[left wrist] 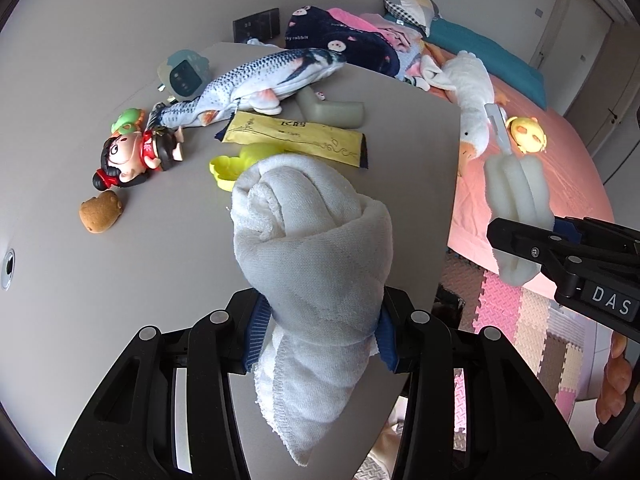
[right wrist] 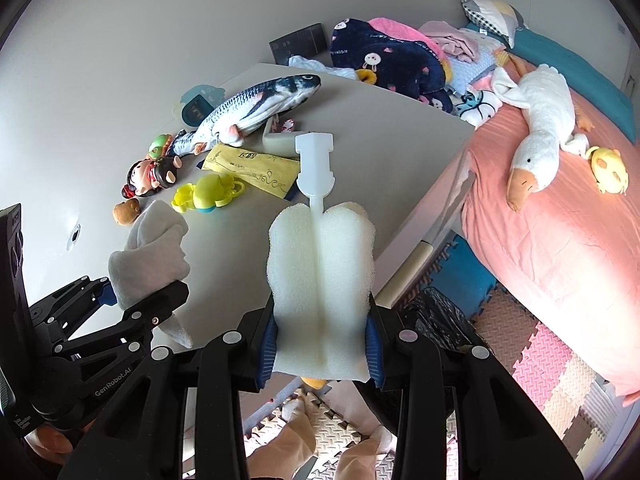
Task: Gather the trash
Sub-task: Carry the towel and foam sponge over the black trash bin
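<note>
My left gripper (left wrist: pixel 320 320) is shut on a rolled white towel (left wrist: pixel 312 240) and holds it above the grey table (left wrist: pixel 140 240); it also shows in the right wrist view (right wrist: pixel 148 256). My right gripper (right wrist: pixel 320 336) is shut on a white sponge brush (right wrist: pixel 322 264) with a plastic handle pointing forward, held above the table's right edge. The brush also shows in the left wrist view (left wrist: pixel 516 208). A black trash bag (right wrist: pixel 436 316) sits on the floor between the table and the bed, partly hidden by my right gripper.
On the table lie a plush fish (left wrist: pixel 256 84), a yellow packet (left wrist: pixel 296 136), a yellow toy (right wrist: pixel 208 196), a doll figure (left wrist: pixel 136 156), a brown cookie toy (left wrist: pixel 100 212) and a grey elbow piece (left wrist: pixel 332 112). A pink bed (right wrist: pixel 560 220) with a goose plush (right wrist: pixel 540 120) stands right.
</note>
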`<state>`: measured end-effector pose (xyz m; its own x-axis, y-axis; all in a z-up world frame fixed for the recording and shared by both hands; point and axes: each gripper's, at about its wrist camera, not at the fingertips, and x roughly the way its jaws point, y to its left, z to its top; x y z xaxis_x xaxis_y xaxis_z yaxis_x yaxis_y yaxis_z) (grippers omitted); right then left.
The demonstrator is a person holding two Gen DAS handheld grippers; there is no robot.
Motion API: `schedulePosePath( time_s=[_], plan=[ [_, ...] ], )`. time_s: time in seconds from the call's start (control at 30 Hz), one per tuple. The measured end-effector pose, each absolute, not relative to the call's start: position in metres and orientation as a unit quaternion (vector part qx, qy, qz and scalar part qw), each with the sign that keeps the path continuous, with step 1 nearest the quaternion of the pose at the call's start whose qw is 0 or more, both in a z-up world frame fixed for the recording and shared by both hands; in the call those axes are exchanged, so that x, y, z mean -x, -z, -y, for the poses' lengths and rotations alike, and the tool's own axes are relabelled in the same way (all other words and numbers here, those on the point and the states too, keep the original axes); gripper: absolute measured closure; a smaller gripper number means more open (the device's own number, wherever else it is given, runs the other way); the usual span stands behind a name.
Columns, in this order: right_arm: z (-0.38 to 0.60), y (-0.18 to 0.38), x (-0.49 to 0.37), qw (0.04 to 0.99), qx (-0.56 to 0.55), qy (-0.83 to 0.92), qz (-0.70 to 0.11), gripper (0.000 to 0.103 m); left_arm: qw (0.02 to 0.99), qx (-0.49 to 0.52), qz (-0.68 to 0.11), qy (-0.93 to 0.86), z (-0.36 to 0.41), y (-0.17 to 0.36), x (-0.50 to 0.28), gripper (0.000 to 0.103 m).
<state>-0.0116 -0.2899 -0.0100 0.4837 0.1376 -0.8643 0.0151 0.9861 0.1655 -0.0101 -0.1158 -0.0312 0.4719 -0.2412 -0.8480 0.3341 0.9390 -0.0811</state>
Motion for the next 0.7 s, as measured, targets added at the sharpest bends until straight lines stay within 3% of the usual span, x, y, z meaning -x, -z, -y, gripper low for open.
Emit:
schedulePosePath(
  time_s=[0.7],
  plan=[
    [0.378,0.005,0.065,0.86,-0.112,0.032,-0.497,0.065,0.832,-0.097,-0.479,0.262,0.214,0.031,0.038,0.058]
  ],
)
